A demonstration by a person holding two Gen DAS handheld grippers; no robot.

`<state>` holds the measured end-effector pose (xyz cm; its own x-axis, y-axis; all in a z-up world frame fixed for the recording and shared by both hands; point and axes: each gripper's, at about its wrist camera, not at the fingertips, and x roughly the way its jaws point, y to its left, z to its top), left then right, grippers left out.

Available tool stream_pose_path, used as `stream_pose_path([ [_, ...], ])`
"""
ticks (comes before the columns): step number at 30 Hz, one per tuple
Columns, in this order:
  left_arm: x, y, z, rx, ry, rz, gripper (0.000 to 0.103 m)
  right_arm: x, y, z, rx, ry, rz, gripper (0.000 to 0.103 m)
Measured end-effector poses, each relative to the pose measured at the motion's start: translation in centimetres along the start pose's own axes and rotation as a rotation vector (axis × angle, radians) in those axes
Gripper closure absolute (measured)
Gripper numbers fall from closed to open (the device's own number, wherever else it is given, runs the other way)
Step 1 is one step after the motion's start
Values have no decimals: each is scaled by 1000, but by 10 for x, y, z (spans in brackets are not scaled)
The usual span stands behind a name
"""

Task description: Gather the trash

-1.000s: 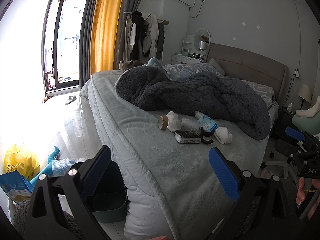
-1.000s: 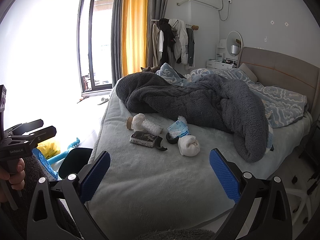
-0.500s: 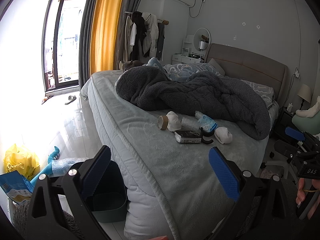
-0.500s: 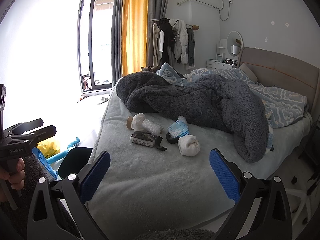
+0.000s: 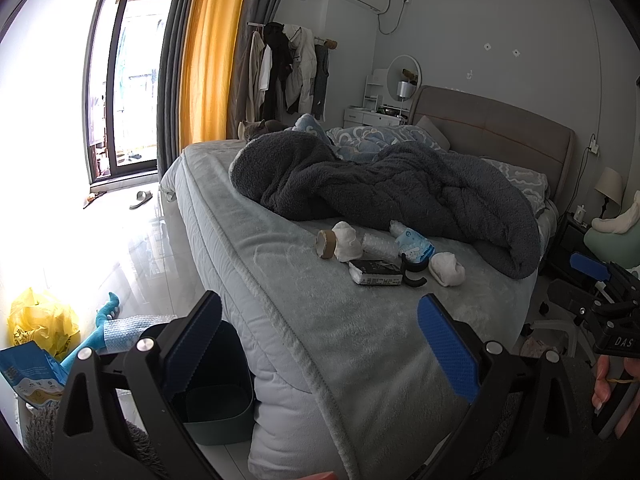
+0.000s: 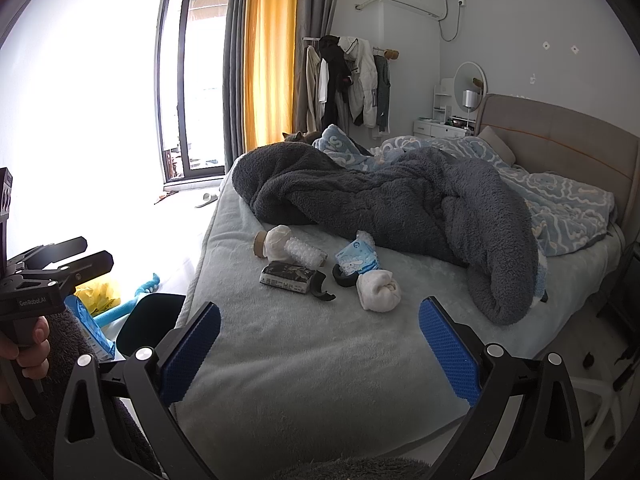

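Several pieces of trash lie together on the bed: a tape roll (image 5: pixel 326 244), a white wad (image 6: pixel 378 290), a bubble-wrap roll (image 6: pixel 306 254), a blue wipes pack (image 6: pixel 357 257), a dark packet (image 6: pixel 288 277) and black curved pieces (image 6: pixel 322 289). A dark green bin (image 5: pixel 216 392) stands on the floor by the bed's corner. My left gripper (image 5: pixel 320 344) is open and empty, off the bed's corner. My right gripper (image 6: pixel 320 350) is open and empty over the bed's near edge, well short of the trash.
A dark grey blanket (image 6: pixel 400 204) is heaped behind the trash, with a cat (image 5: pixel 256 130) at the far side. On the floor left of the bed lie a yellow bag (image 5: pixel 40 320), a blue packet (image 5: pixel 28 372) and a teal toy (image 5: pixel 102 324).
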<state>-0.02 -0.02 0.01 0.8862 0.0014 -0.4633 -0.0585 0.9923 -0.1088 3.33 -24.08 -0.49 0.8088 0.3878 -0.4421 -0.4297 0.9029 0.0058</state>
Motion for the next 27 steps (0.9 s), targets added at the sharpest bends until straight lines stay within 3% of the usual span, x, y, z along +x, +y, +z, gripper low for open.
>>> stream_pose_path([
  [17, 0, 0, 0, 0, 1, 2, 3, 3, 0, -1, -5, 10, 5, 3],
  [22, -5, -5, -10, 63, -17, 58, 3, 5, -5, -2, -7, 26, 8, 3],
  [27, -5, -5, -8, 82, -5, 14, 3, 0, -9, -4, 12, 39, 19, 3],
])
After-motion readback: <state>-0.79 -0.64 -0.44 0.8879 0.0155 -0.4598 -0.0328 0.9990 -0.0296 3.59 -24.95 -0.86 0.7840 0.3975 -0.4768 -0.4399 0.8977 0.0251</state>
